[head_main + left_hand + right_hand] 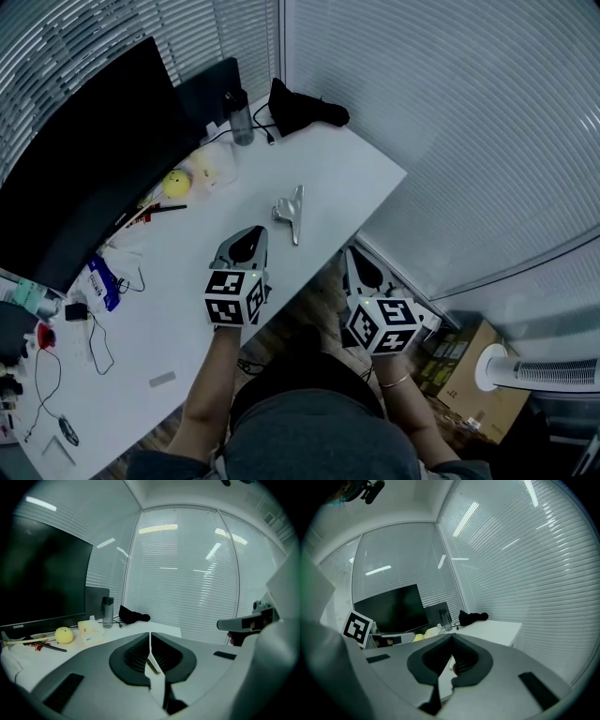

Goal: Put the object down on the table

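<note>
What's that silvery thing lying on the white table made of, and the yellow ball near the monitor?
The silvery thing looks like metal, bare and slightly polished: grey with bright glints along its edges, though painted plastic is possible. The yellow ball looks matte and evenly coloured, without shine, perhaps foam or rubber.

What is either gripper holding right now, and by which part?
Nothing. Left gripper and right gripper jaws are both shut and empty. The silver metal object lies free on the table, ahead of the left gripper.
</note>
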Tool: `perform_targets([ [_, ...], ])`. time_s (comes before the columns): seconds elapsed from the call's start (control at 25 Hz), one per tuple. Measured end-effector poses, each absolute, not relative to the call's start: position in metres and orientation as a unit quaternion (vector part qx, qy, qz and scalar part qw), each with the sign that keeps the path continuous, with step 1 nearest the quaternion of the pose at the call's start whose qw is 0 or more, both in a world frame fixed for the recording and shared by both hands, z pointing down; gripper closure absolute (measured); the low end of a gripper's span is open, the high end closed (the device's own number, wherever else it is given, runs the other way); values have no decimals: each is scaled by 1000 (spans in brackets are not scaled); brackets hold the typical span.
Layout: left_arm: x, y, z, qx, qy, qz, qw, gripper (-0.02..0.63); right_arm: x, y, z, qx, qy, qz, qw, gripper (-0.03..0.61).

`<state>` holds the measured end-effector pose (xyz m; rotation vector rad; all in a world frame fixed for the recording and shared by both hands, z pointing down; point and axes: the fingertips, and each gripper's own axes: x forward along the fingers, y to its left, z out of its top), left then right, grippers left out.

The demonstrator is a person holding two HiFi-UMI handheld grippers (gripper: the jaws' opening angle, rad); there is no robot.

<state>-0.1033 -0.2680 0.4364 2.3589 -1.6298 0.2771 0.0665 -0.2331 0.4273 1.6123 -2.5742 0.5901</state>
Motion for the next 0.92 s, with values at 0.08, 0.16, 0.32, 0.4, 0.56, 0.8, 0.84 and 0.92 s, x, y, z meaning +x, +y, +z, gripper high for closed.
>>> perform_targets([
  [0.08, -101, -268, 433, 813, -560, 91, 129, 584, 67, -232, 426, 520, -833, 190, 23, 578],
  [0.16, -99, -267, 430, 814, -560, 88, 127, 584, 68, -231, 425, 520, -833, 189, 22, 578],
  [0.32, -98, -267, 428, 814, -561, 86, 126, 584, 71, -230, 426, 523, -831, 188, 22, 578],
  [0.4, -98, -268, 429, 814, -561, 87, 127, 584, 72, -231, 426, 524, -831, 187, 23, 578],
  [0.56, -97, -269, 431, 812, -562, 89, 129, 584, 73, -234, 427, 523, -831, 188, 23, 578],
  [0.8, -94, -269, 436, 810, -563, 92, 136, 584, 77, -235, 427, 524, -830, 189, 25, 578],
  [0.84, -94, -270, 437, 810, -563, 93, 137, 584, 77, -236, 428, 524, -830, 189, 25, 578],
  [0.92, -96, -271, 438, 809, -563, 94, 138, 584, 75, -237, 428, 524, -830, 189, 25, 578],
])
